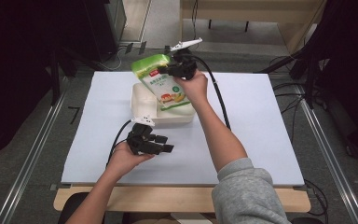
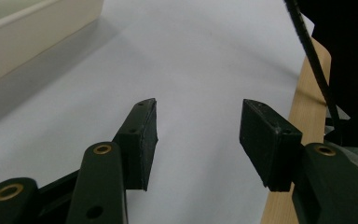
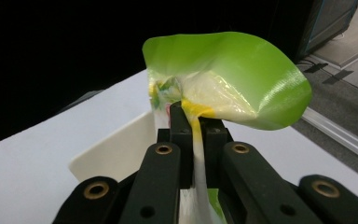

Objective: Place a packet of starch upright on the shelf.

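Above the white tub [image 1: 142,100], the right tongs [image 1: 181,66] are pinching the top edge of the green-and-white pouch [image 1: 161,80], its long axis hanging down toward the tub. Near the tub's front corner, the left tongs [image 1: 161,143] are gaping wide, holding nothing, low over the counter [image 1: 261,140].

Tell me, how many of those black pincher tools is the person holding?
2. The left gripper rests open on the white table, near the cream tray. The right gripper is raised over that tray, pinching a green bag.
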{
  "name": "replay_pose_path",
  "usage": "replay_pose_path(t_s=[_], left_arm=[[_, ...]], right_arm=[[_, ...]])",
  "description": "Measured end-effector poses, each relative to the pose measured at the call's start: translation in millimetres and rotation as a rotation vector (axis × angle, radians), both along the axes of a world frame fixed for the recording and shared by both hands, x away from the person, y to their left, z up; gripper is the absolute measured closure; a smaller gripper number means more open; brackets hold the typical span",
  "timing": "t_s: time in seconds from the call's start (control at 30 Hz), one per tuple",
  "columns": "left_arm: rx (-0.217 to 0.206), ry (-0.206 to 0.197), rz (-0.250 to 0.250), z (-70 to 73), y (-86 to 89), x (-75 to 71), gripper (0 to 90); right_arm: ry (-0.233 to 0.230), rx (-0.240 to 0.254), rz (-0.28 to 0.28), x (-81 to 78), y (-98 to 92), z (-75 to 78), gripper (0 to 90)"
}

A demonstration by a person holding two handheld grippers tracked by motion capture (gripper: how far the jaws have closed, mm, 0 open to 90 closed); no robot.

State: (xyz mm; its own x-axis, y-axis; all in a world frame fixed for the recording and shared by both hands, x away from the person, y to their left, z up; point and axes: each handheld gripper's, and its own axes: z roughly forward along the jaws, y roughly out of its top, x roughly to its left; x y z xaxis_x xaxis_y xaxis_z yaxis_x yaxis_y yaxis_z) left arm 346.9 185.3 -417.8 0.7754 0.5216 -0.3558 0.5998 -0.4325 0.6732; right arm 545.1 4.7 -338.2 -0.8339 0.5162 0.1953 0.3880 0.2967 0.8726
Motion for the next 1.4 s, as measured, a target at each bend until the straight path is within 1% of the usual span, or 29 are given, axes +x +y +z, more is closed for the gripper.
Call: replay_pose_path(t_s=[0.03, 0.1, 0.13, 0.2, 0.27, 0.4, 0.47, 0.5, 0.53, 0.57, 0.6, 0.63, 0.7, 0.8, 0.87, 0.9, 0.93, 0.97, 1.0, 1.03, 1.07, 1.1, 1.17, 1.23, 1.27, 1.3, 1.33, 1.37, 1.4], left_arm=[[0.002, 0.001, 0.0, -0.2, 0.0, 0.1, 47.3], [0.001, 0.002, 0.001, -0.7, -0.4, 0.3, 47.3], [0.0, 0.003, 0.003, -0.7, -0.7, 0.3, 47.4], [-0.001, 0.004, 0.004, -0.7, -1.1, 0.2, 47.4], [0.004, 0.003, -0.001, -0.9, -1.3, 0.5, 47.4], [0.002, 0.006, -0.003, -1.0, -2.2, 0.6, 47.4], [0.001, 0.007, -0.003, -1.3, -2.7, 0.6, 47.4], [0.002, 0.008, -0.005, -1.3, -2.7, 0.6, 47.4], [0.002, 0.008, -0.005, -1.3, -2.7, 0.6, 47.4], [0.002, 0.007, -0.004, -1.3, -2.6, 0.6, 47.4], [0.003, 0.007, -0.005, -1.1, -2.2, 0.7, 47.4], [-0.003, 0.008, 0.0, -1.3, -2.4, 0.8, 47.4], [-0.001, 0.007, 0.0, -1.4, -2.4, 0.9, 47.3], [0.0, 0.007, -0.001, -1.2, -3.0, 0.7, 47.3], [0.006, 0.007, 0.0, -1.4, -3.5, 0.7, 47.3], [0.006, 0.006, -0.002, -1.6, -3.6, 0.9, 47.3], [0.004, 0.007, -0.001, -1.6, -3.9, 0.9, 47.3], [0.005, 0.006, -0.001, -1.6, -3.9, 1.0, 47.3], [0.004, 0.006, -0.002, -1.6, -3.9, 1.1, 47.3], [0.004, 0.006, -0.002, -1.5, -3.9, 1.2, 47.3], [0.005, 0.006, -0.002, -1.5, -3.9, 1.3, 47.3], [0.006, 0.007, -0.003, -1.5, -3.8, 1.6, 47.3], [0.006, 0.009, -0.006, -1.6, -4.0, 1.9, 47.3], [0.005, 0.006, -0.006, -1.8, -4.5, 1.7, 47.3], [0.006, 0.007, -0.009, -1.7, -4.5, 1.7, 47.3], [0.008, 0.005, -0.009, -1.9, -4.7, 1.8, 47.3], [0.007, 0.007, -0.009, -2.0, -4.9, 1.7, 47.3], [0.006, 0.009, -0.009, -2.2, -5.0, 1.8, 47.3], [0.006, 0.009, -0.008, -2.3, -5.2, 1.9, 47.3]], right_arm=[[0.003, 0.009, -0.017, 1.2, -4.7, -6.0, 89.1], [0.04, 0.051, -0.044, 3.8, -15.8, -15.4, 88.9], [0.048, 0.069, -0.056, 5.0, -21.4, -19.4, 88.9], [0.059, 0.075, -0.076, 6.2, -31.0, -25.2, 88.7], [0.048, 0.078, -0.081, 7.2, -39.8, -29.4, 87.9], [0.063, 0.033, -0.094, 8.9, -48.8, -28.4, 85.7], [0.072, 0.006, -0.096, 9.9, -51.4, -27.8, 81.2], [0.093, -0.034, -0.096, 11.1, -53.1, -28.2, 66.5], [0.102, -0.048, -0.096, 11.1, -54.2, -27.9, 62.1], [0.102, -0.048, -0.096, 11.1, -54.2, -27.9, 62.1], [0.106, -0.057, -0.1, 10.6, -56.0, -27.1, 56.8], [0.097, -0.082, -0.124, 8.1, -60.1, -23.1, 50.2], [0.096, -0.089, -0.132, 7.0, -61.6, -21.5, 48.2], [0.084, -0.12, -0.169, 0.7, -67.1, -15.8, 45.3], [0.076, -0.128, -0.187, -3.0, -71.3, -13.6, 44.6], [0.084, -0.128, -0.202, -4.0, -73.7, -13.1, 44.8], [0.092, -0.123, -0.205, -4.8, -76.2, -13.0, 48.5], [0.097, -0.132, -0.212, -8.3, -79.7, -13.2, 63.6], [0.097, -0.132, -0.212, -8.3, -79.7, -13.2, 63.6], [0.105, -0.123, -0.21, -10.5, -81.0, -13.5, 66.5], [0.118, -0.11, -0.21, -11.5, -81.6, -14.5, 66.3], [0.143, -0.093, -0.199, -13.2, -80.8, -17.2, 62.3], [0.136, -0.104, -0.205, -14.3, -79.4, -18.3, 60.5], [0.112, -0.154, -0.225, -17.2, -75.7, -22.0, 66.9], [0.101, -0.161, -0.233, -17.6, -75.4, -23.5, 72.5], [0.105, -0.161, -0.242, -17.7, -76.6, -24.2, 80.4], [0.107, -0.154, -0.244, -16.8, -78.3, -25.0, 83.8], [0.122, -0.147, -0.245, -15.1, -79.4, -26.0, 85.9], [0.122, -0.153, -0.251, -14.1, -79.5, -27.0, 87.9]])
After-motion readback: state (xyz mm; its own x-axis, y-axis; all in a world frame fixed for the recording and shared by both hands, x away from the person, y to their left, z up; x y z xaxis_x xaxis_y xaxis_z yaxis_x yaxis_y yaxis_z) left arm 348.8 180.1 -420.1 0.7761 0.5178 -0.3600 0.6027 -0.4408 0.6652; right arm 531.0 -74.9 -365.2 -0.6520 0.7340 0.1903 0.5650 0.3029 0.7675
